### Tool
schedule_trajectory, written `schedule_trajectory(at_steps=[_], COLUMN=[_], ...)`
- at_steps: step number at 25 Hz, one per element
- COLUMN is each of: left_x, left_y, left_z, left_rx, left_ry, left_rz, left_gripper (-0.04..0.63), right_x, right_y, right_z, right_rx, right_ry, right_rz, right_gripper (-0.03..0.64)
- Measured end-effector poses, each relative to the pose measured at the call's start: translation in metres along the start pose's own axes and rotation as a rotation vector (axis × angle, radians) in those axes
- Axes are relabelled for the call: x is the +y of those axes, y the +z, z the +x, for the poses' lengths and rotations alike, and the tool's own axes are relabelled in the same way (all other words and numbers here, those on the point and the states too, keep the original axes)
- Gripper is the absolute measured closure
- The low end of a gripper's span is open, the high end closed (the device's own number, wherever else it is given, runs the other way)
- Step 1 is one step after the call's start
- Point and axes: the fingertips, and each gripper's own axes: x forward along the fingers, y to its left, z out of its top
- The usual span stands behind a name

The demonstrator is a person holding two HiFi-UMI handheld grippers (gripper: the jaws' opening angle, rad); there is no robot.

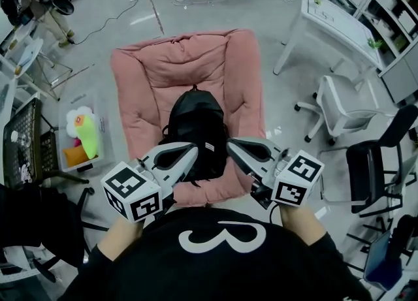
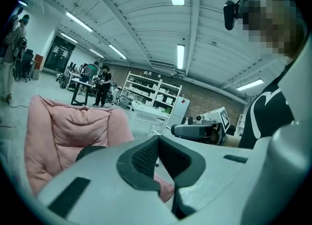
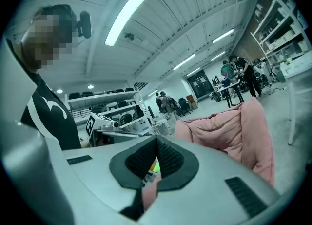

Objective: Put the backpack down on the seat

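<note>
Head view: black backpack [image 1: 194,123], seemingly upright, on seat [image 1: 140,78].

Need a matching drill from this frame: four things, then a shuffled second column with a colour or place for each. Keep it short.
Things:
1 backpack
2 seat
3 desk
4 storage bin

Descriptions:
A white, upper right of the head view
B pink, on the floor
C clear, toys inside
D black, lying on the seat

Pairs: 1-D, 2-B, 3-A, 4-C
</note>
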Motion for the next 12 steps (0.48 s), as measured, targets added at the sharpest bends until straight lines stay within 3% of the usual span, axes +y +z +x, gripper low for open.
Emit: schedule_trajectory(at_steps=[12], left_x=[0.037], left_y=[-0.015], left_z=[0.008], left_rx=[0.051], left_ry=[0.022], left_rz=[0.004], left_gripper=[0.589], right_x=[-0.021], right_y=[-0.023], right_z=[0.029], right_rx=[0.056], right_ry=[-0.019], right_rz=[0.019], right_gripper=[0.614])
